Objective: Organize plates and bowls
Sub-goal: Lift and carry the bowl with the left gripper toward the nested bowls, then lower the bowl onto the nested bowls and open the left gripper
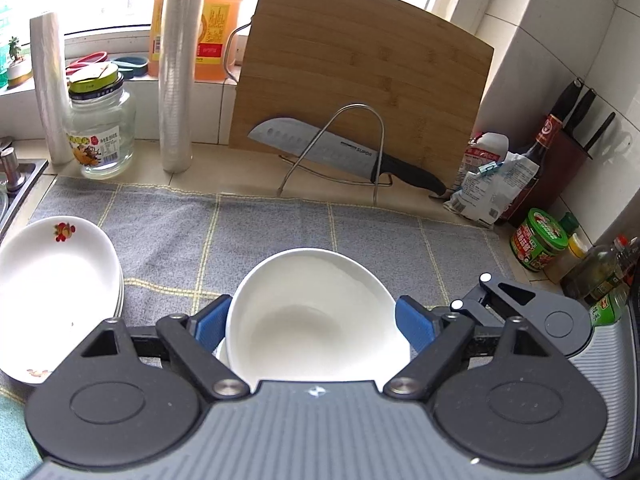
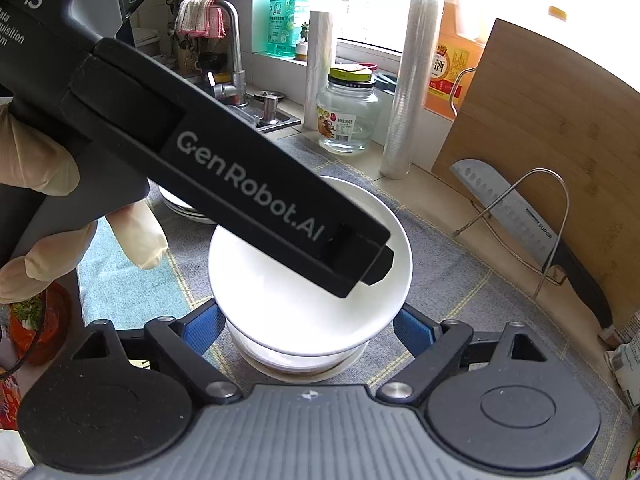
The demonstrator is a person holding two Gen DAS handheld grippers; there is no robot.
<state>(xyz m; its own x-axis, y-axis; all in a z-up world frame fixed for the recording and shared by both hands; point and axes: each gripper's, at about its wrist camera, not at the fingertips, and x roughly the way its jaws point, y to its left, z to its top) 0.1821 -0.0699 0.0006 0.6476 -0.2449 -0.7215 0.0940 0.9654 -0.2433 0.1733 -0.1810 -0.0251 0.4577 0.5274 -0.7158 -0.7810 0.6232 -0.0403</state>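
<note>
Centre frame: white bowl (image 2: pixel 308 304) between the blue pads (image 2: pixel 202 330) of the right gripper (image 2: pixel 308 330), stacked on more white dishes over a grey checked cloth (image 2: pixel 460 280). Upper left to centre: the black left gripper (image 2: pixel 224 172) crossing above the bowl, gloved hand (image 2: pixel 40 208) on it. Right side: knife (image 2: pixel 520 216) in a wire rack against a wooden board (image 2: pixel 560 128).

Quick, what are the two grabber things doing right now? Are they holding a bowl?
Left gripper: closed on the tilted white bowl.
Right gripper: its blue pads flank the stacked white bowls; whether they press cannot be told.
</note>
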